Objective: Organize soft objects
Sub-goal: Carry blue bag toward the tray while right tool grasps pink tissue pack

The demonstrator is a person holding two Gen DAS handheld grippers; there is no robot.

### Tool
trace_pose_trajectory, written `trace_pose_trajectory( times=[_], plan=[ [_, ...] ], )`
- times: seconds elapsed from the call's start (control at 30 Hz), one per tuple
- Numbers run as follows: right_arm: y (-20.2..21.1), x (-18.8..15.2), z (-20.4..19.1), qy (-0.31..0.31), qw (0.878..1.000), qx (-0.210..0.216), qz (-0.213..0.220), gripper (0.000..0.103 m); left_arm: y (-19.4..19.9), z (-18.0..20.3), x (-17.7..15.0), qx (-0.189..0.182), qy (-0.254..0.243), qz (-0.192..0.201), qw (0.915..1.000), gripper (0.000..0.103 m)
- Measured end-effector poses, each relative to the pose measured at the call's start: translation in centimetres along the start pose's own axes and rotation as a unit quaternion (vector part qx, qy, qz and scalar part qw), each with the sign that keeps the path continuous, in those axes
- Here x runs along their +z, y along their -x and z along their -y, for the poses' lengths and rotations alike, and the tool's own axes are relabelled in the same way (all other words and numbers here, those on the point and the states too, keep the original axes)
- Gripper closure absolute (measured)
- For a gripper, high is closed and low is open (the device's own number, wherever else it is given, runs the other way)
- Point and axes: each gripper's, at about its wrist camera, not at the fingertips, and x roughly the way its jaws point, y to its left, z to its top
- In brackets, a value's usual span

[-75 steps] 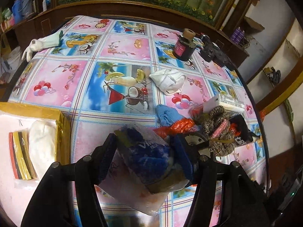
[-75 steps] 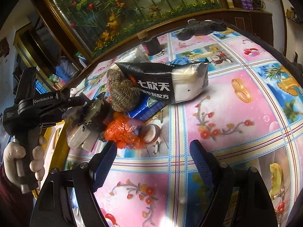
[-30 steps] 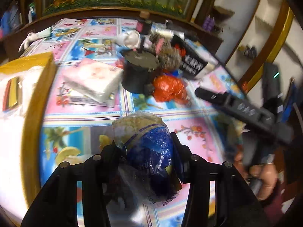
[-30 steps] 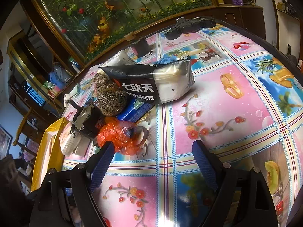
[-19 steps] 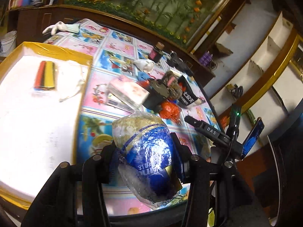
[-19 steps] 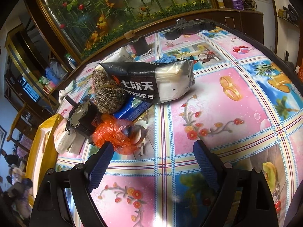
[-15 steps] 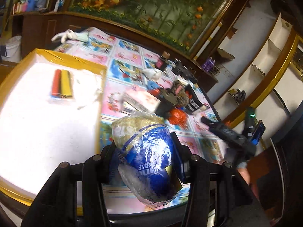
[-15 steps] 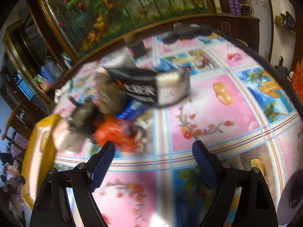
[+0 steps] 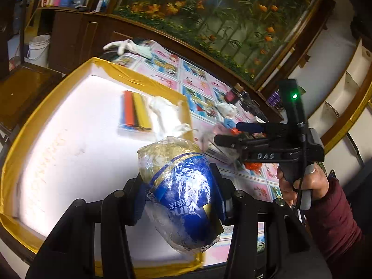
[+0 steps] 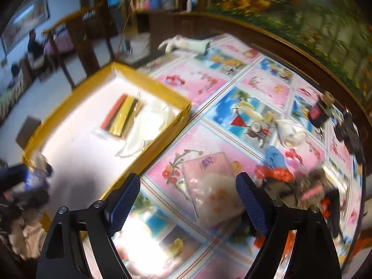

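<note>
Two grippers up: left gripper (image 9: 179,200) pinching crinkly blue-and-gold plastic pack (image 9: 180,186) above yellow-rimmed white tray (image 9: 139,79). Step: carry to tray. Next: lower, release inside. Right gripper (image 10: 188,197) spread, empty, over pink tissue packet (image 10: 209,181).

The table (image 10: 209,86), under its picture-print cloth, carries a yellow-rimmed tray (image 10: 148,153) at one edge, a pink packet (image 10: 209,181) just beside, a white glove (image 10: 186,43) at the far corner.
</note>
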Motion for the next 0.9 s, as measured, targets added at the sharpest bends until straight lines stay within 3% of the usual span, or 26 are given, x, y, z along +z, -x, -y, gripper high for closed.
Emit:
trace_pose_trajectory(
  times=[0.13, 0.27, 0.37, 0.4, 0.5, 0.6, 0.7, 0.77, 0.8, 0.9],
  plan=[
    [-3.1, 1.9, -1.2, 0.036, 0.998, -0.035, -0.041, 0.019, -0.1, -1.6, 0.2, 0.010, 0.013, -0.003, 0.9999, 0.056],
    [-4.5, 2.0, -0.4, 0.022, 0.997, -0.032, -0.060, 0.021, -0.2, -2.5, 0.3, 0.018, 0.019, -0.005, 0.9997, 0.056],
    [-4.4, 1.8, 0.1, 0.011, 0.998, -0.036, -0.057, 0.038, 0.2, -3.0, 0.3, 0.025, 0.023, -0.003, 0.9994, 0.056],
    [-4.4, 1.8, 0.3, 0.007, 0.998, -0.038, -0.055, 0.052, 0.3, -3.0, 0.3, 0.027, 0.024, -0.002, 0.9993, 0.056],
    [-3.6, 1.5, 0.9, -0.011, 0.998, -0.028, -0.049, 0.058, 0.8, -3.1, 0.3, 0.034, 0.022, 0.001, 0.9992, 0.056],
    [-3.3, 1.0, 0.1, 0.008, 0.998, -0.046, -0.043, 0.055, 1.2, -2.8, 0.2, 0.037, 0.020, 0.003, 0.9991, 0.056],
    [-3.5, 0.9, -0.2, 0.007, 0.997, -0.061, -0.043, 0.034, 1.5, -2.7, 0.1, 0.036, 0.018, 0.003, 0.9992, 0.056],
    [-3.6, 0.8, 0.2, -0.009, 0.998, -0.054, -0.040, 0.038, 1.7, -2.5, 0.0, 0.037, 0.015, 0.004, 0.9992, 0.056],
    [-3.7, 0.7, 0.3, -0.016, 0.998, -0.048, -0.043, 0.048, 1.8, -2.5, 0.0, 0.038, 0.015, 0.004, 0.9992, 0.056],
    [-3.3, 0.2, 0.1, -0.019, 0.998, -0.047, -0.040, 0.053, 1.9, -2.6, 0.6, 0.041, 0.015, 0.002, 0.9990, 0.056]
  ],
)
